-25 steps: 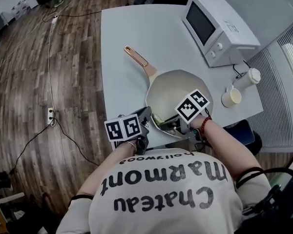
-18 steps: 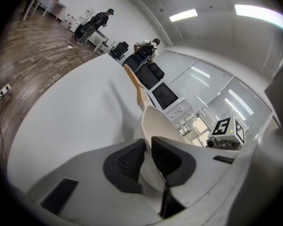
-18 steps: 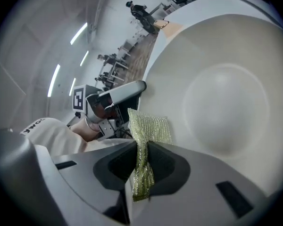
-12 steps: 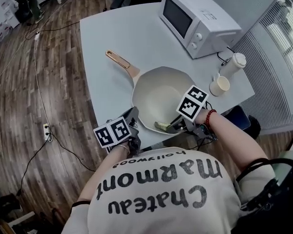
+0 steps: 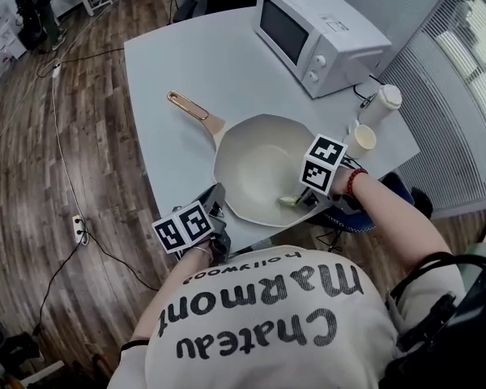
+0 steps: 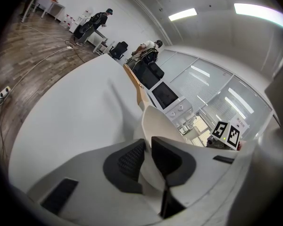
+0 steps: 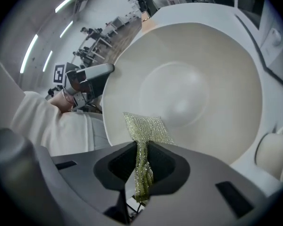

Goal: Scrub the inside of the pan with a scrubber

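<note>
A cream pan with a copper handle sits on the grey table. My left gripper is shut on the pan's near-left rim; in the left gripper view the rim runs between the two dark pads. My right gripper is shut on a yellow-green mesh scrubber, whose free end lies against the pan's near-right inner wall. In the right gripper view the scrubber sticks out of the jaws onto the pan.
A white microwave stands at the back right. A cup and a lidded white tumbler stand right of the pan, near the table's edge. Cables and a power strip lie on the wooden floor at left.
The right gripper has carried the scrubber rightward along the pan's near inner wall. The left gripper has kept its hold on the rim.
</note>
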